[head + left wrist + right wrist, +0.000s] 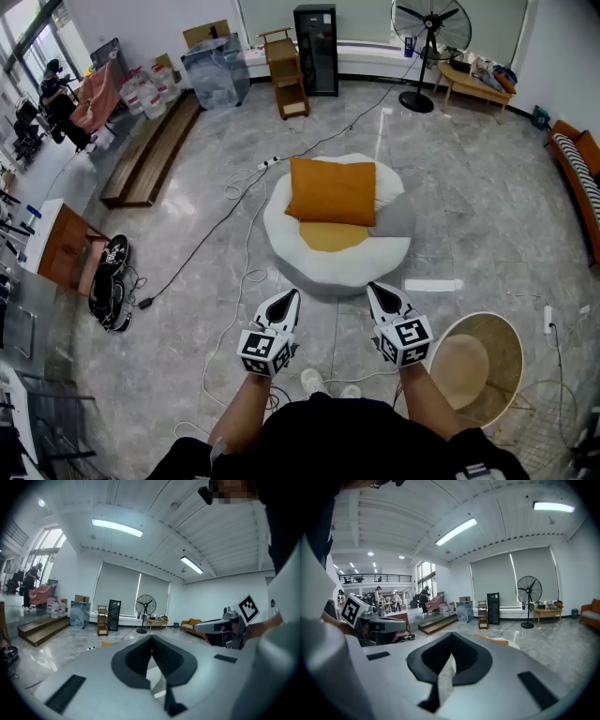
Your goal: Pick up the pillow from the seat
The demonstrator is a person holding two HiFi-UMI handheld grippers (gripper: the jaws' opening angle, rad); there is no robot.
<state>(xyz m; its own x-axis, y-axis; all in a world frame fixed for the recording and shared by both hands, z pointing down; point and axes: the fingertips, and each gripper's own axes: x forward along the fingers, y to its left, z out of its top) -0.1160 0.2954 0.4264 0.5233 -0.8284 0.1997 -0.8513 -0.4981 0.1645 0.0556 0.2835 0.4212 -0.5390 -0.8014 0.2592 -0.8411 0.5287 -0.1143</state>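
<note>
An orange pillow leans on the back of a round white seat in the middle of the floor, above a yellow patch on the seat. My left gripper and right gripper hover side by side just short of the seat's near edge, both shut and holding nothing. In the left gripper view the jaws meet, and only a sliver of the pillow shows past them. From the right gripper view the shut jaws hide most of the pillow.
A round wicker basket stands on the floor by my right arm. Cables trail across the tiles left of the seat. A bag lies at the left. A standing fan, a wooden shelf and a black cabinet stand at the far wall.
</note>
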